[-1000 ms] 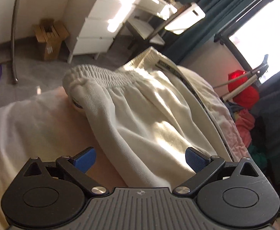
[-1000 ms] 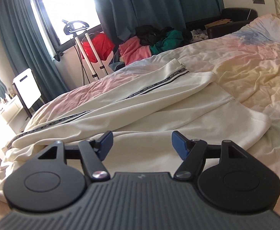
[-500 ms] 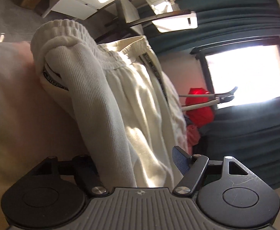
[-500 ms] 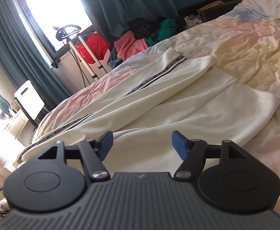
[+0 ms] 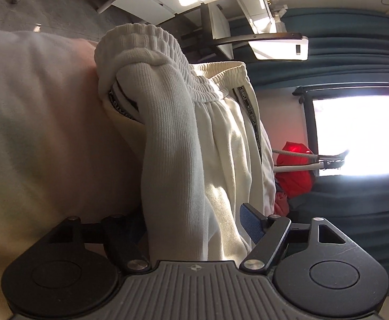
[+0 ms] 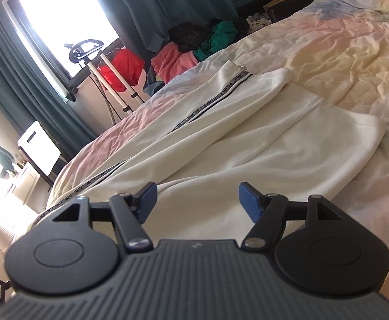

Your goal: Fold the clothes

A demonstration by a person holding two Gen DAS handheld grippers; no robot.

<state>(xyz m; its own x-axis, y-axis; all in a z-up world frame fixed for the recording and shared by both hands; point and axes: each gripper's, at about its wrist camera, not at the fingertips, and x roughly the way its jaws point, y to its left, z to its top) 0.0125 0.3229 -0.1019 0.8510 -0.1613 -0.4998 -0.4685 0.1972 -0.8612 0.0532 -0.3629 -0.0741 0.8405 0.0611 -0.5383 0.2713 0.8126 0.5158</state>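
From the left wrist view, the left gripper point(image 5: 194, 229) has a thick roll of the cream trousers point(image 5: 173, 160) running between its fingers near the elastic waistband point(image 5: 151, 40); the right blue pad point(image 5: 250, 222) stands just clear of the cloth and the other pad is hidden behind it, so whether the jaws are pinching or merely straddling cannot be told. The waistband end is bunched and lifted off the bed cover point(image 5: 34, 120). From the right wrist view, the right gripper point(image 6: 195, 200) hovers with its fingers spread apart and nothing between them, low over the trousers point(image 6: 221, 144), whose legs lie stretched along the bed point(image 6: 341, 53) with the striped side seam point(image 6: 210, 101) uppermost. The step in hand appears to be taking hold of the waist end for a fold. Judging from this, the next move calls for a firm left-hand clamp and the right gripper pinning or gripping the cloth.
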